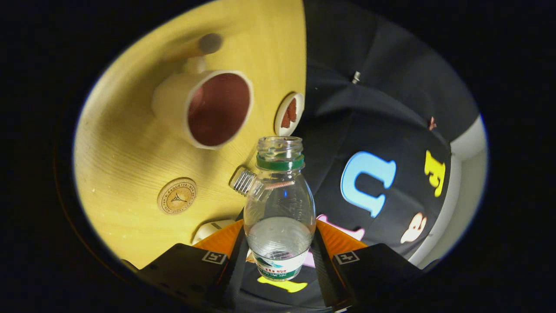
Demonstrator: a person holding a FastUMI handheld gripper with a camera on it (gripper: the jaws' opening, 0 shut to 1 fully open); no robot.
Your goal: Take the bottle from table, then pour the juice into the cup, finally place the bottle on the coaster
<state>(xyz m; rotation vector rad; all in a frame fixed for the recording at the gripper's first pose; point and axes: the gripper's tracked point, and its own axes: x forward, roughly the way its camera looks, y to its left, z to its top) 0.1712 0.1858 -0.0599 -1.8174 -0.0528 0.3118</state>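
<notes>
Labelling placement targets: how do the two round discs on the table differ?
The disc with the printed emblem lies flat on the table, nearer the tongs, which are shut on the bottle. The other disc sits beyond the cup at the table's edge, pale-rimmed with a reddish-brown face; whether it lies flat is unclear. Both are round and coaster-like.
</notes>
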